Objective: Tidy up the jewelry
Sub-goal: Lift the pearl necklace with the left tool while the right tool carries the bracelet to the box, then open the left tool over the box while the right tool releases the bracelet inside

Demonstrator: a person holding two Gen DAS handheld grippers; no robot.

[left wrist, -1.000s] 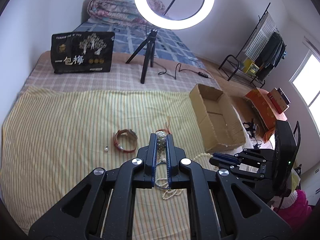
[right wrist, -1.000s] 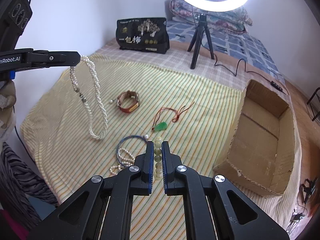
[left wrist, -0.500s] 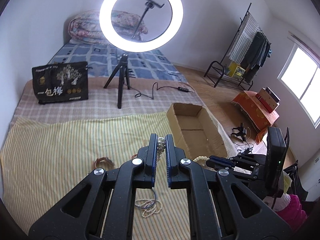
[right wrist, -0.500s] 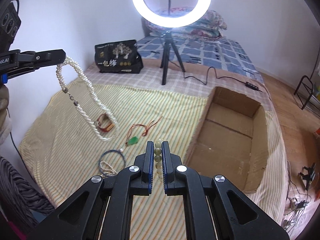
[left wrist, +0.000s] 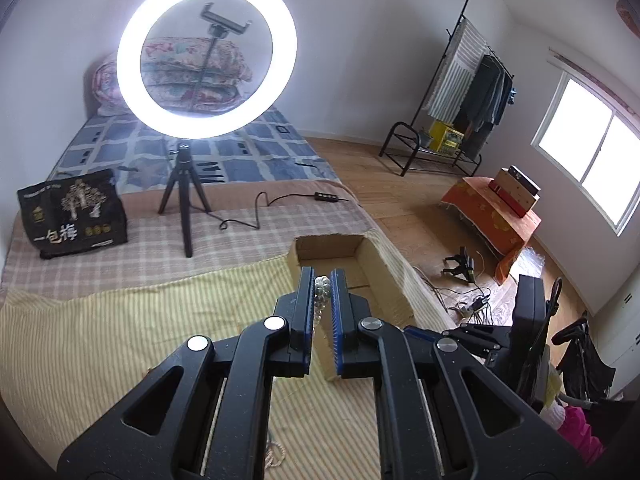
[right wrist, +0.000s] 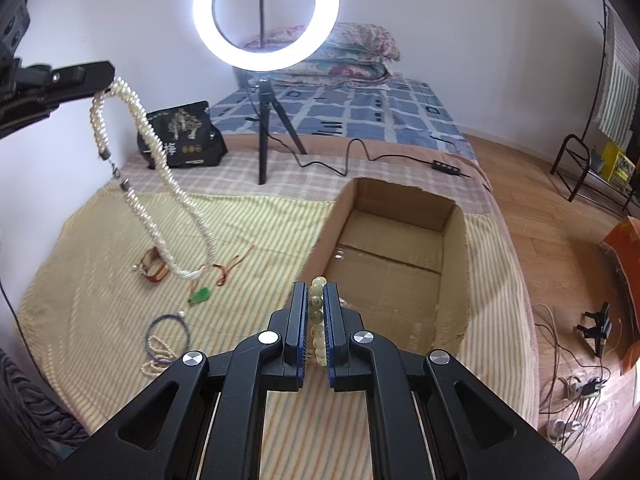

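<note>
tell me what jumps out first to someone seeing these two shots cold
The glowing ring light on its tripod at the back of the bed dominates both views. Next comes the long pearl necklace dangling from the left gripper above the striped yellow cloth. In front, the right gripper pinches a pale bead bracelet just short of the open cardboard box.

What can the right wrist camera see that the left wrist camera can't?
Only the right wrist view shows the long white pearl necklace dangling whole from the left tongs, plus the green pendant on a red cord and the brown leather bracelet on the yellow striped cloth. Only the left wrist view shows the bright window and the black clothes rack. Both show the open cardboard box and the glowing white ring light.
</note>
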